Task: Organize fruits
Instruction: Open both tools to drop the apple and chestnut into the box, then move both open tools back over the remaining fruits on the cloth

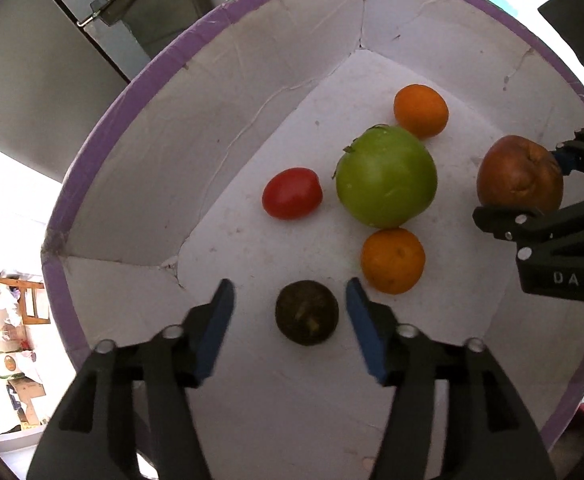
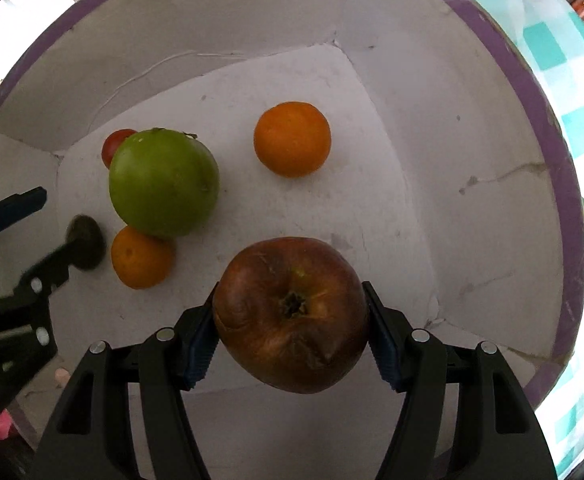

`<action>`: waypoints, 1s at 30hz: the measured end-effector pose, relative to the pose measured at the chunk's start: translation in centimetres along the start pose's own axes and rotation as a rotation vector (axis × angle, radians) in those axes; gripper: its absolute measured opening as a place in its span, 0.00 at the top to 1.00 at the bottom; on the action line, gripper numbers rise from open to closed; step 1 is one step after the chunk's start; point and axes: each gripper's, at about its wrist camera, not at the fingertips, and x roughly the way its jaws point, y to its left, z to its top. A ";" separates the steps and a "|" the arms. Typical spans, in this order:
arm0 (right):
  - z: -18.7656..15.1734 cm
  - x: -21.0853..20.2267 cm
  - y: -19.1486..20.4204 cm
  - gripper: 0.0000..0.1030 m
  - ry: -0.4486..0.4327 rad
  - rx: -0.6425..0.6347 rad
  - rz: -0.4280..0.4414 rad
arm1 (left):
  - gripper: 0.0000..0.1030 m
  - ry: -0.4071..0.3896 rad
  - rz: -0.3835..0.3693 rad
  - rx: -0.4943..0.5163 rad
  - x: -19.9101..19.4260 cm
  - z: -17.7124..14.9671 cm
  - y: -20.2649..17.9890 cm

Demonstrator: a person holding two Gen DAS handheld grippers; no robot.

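Both grippers reach down into a white box with a purple rim (image 1: 92,152). On its floor lie a big green fruit (image 1: 386,176), a red tomato (image 1: 292,193) and two oranges (image 1: 421,110) (image 1: 393,261). A small dark round fruit (image 1: 307,312) rests on the floor between the blue pads of my left gripper (image 1: 290,312); gaps show on both sides, so that gripper is open. My right gripper (image 2: 290,320) is shut on a brown, wrinkled apple (image 2: 292,312), pads pressed to its sides, just above the floor. In the left wrist view, the apple (image 1: 520,174) is at the right.
The box walls (image 2: 472,120) rise close on all sides. A teal-checked cloth (image 2: 552,52) lies outside the box at the right. A grey cabinet with a metal hinge (image 1: 104,4) stands beyond the rim.
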 end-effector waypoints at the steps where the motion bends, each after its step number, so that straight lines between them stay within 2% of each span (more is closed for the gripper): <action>1: -0.1 0.0 -0.2 0.37 0.000 0.010 0.005 | 0.34 -0.003 0.000 0.003 -0.1 0.0 -0.1; 4: -0.3 -0.1 -0.9 0.37 -0.010 0.031 0.012 | 0.26 -0.017 0.005 0.022 -0.3 0.0 -0.6; 8: -1.1 -0.9 -0.3 0.37 -0.035 0.008 -0.050 | 0.20 -0.054 -0.025 0.043 -1.2 -0.5 -0.9; 9: -1.3 -1.2 0.0 0.34 -0.046 0.005 -0.054 | 0.18 -0.062 -0.033 0.045 -1.4 -0.6 -0.9; 10: -1.7 -2.3 0.1 0.29 -0.098 0.011 -0.050 | 0.15 -0.072 -0.034 0.050 -1.8 -0.8 -1.0; 11: -2.0 -3.1 0.3 0.19 -0.138 0.016 -0.055 | 0.13 -0.085 -0.040 0.052 -2.2 -1.0 -1.1; 12: -2.2 -3.8 0.4 0.14 -0.170 0.022 -0.065 | 0.10 -0.095 -0.046 0.053 -2.6 -1.1 -1.1; 16: -3.2 -6.4 0.6 0.14 -0.239 0.037 -0.122 | 0.10 -0.154 -0.003 0.055 -4.6 -1.8 -0.8; 18: -4.7 -8.4 -0.4 0.14 -0.295 0.088 -0.123 | 0.10 -0.209 0.010 0.039 -5.9 -2.1 -0.1; 20: -6.8 -11.0 -1.4 0.14 -0.400 0.159 -0.126 | 0.10 -0.297 0.010 0.002 -7.9 -2.4 0.6; 21: -7.5 -12.4 -1.2 0.14 -0.471 0.199 -0.115 | 0.07 -0.344 -0.003 -0.019 -9.1 -2.6 0.7; 23: -10.4 -15.2 -3.5 0.14 -0.618 0.288 -0.086 | 0.03 -0.438 -0.053 -0.044 -11.3 -3.1 0.8; 24: -11.9 -16.1 -4.1 0.14 -0.661 0.333 -0.084 | 0.02 -0.483 -0.086 -0.045 -12.4 -3.3 0.5; 27: -16.6 -16.0 -7.9 0.14 -0.678 0.483 -0.087 | 0.02 -0.565 -0.168 0.008 -14.9 -3.5 -1.7; 29: -19.3 -14.3 -11.2 0.14 -0.619 0.605 -0.106 | 0.02 -0.590 -0.214 0.055 -15.8 -3.3 -3.6; 30: -19.9 -13.0 -11.6 0.14 -0.592 0.641 -0.109 | 0.02 -0.602 -0.249 0.087 -16.2 -3.3 -5.0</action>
